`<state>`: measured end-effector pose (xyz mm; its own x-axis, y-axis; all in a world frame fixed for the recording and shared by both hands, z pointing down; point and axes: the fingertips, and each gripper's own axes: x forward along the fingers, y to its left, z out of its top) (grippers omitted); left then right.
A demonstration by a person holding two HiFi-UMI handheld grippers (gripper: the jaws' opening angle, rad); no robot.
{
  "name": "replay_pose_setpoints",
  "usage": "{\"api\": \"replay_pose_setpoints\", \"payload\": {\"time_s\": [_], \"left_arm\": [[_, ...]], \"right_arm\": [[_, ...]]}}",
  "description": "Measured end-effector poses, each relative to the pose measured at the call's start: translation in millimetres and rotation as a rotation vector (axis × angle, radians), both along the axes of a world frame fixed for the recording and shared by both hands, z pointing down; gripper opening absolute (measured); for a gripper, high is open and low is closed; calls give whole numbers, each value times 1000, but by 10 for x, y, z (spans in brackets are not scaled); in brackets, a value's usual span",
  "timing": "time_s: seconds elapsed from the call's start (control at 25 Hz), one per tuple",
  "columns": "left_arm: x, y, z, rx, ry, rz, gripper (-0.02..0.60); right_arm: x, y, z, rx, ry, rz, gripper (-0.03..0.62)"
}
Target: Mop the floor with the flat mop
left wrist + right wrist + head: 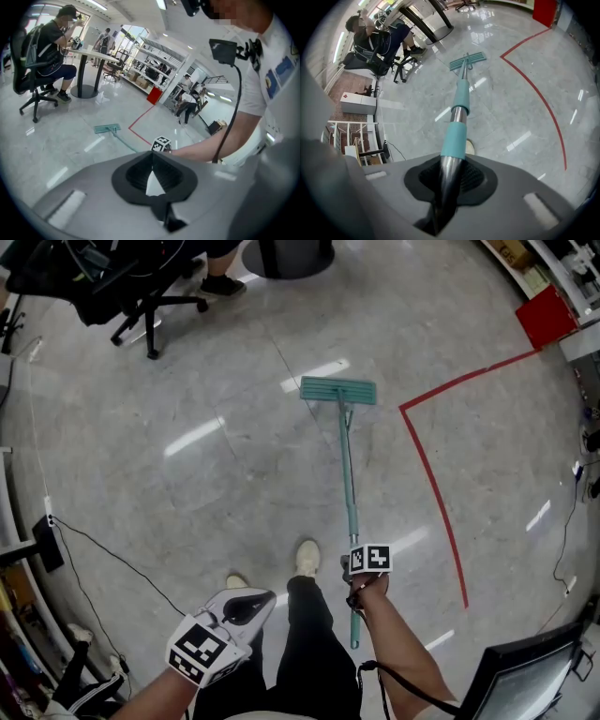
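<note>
Left gripper (253,601) sits lowest in the head view, close to the person's legs, with its jaws together at the tips and nothing between them; it is well apart from the flat mop (348,474). Right gripper (355,585) has its jaws clamped on the upper part of the mop handle (459,103), bare metal in the pads and a teal sleeve just beyond. Mop head (338,390) lies flat on the grey floor (216,484), out ahead of the shoe (307,556), left of the red tape line (433,474). Step in hand, as I judge it: mopping stroke run one-handed, head in contact with the floor. Next move probably calls for pushing or pulling along the handle line while keeping the head flat, and the left gripper could take the handle lower for control. Containers: no bucket or basin shows in any view; a red box (547,317) stands at the far edge, contents not visible.
</note>
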<state>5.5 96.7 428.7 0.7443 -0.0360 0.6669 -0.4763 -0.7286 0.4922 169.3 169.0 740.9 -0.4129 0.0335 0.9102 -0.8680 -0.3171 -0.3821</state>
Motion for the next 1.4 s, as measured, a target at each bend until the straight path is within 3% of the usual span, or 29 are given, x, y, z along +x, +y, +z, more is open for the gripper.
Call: {"api": "replay_pose_setpoints", "payload": {"time_s": [0.24, 0.56, 0.72, 0.96, 1.4], "left_arm": [[21, -83, 86, -10, 5, -45, 3], [-37, -171, 99, -6, -27, -96, 3], [-103, -131, 127, -11, -25, -103, 3], [-120, -71, 125, -12, -15, -105, 3], [-282, 229, 24, 7, 14, -7, 3]], "right_arm": [[289, -702, 163, 22, 21, 12, 48], [739, -2066, 183, 51, -2, 57, 46], [778, -2337, 122, 63, 2, 79, 44], [748, -1910, 11, 82, 25, 36, 44], [155, -3, -430, 43, -17, -7, 44]]}}
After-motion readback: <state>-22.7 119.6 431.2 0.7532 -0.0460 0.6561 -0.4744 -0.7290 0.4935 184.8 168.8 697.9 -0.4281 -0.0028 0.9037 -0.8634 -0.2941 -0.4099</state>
